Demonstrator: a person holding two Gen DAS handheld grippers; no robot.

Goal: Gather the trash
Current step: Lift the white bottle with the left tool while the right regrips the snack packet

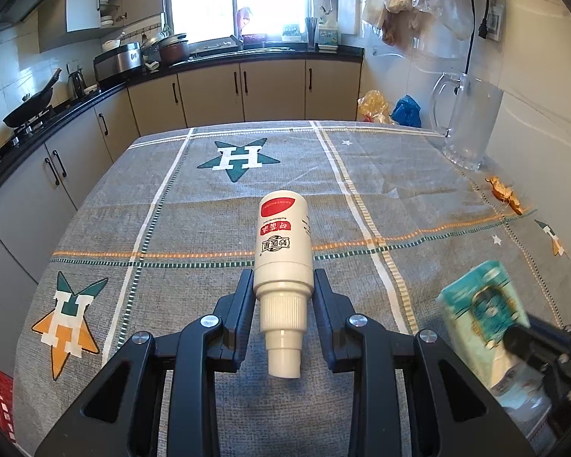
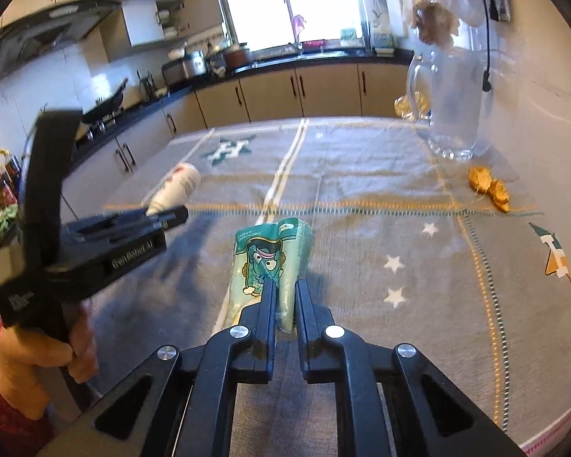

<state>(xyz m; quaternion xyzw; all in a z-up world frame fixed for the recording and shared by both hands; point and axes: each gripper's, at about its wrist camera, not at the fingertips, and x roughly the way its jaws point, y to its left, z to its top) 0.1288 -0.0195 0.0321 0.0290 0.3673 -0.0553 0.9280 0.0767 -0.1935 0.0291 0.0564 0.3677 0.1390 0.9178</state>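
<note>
The white bottle sits between the fingers of the left gripper, which pinch its shoulder just above the ribbed cap. Its long axis runs straight out along the fingers — the flat base points away toward the far side of the table, the nozzle back toward the camera, so the red label reads upside down. In the right wrist view the same bottle slants up and out from the gripper, clear of the cloth.

The teal snack packet is caught at its near end by the right gripper, whose fingers are pressed nearly together on the thin wrapper. Its long axis also follows the fingers, the printed cartoon face turned up, the far end pointing toward the window; whether that end rests on the cloth cannot be told.

Beneath both lies the grey checked tablecloth with its star motifs. Further off to the right, a crumpled orange wrapper lies on the cloth near a clear glass jug. A hand grips the left gripper's handle.
</note>
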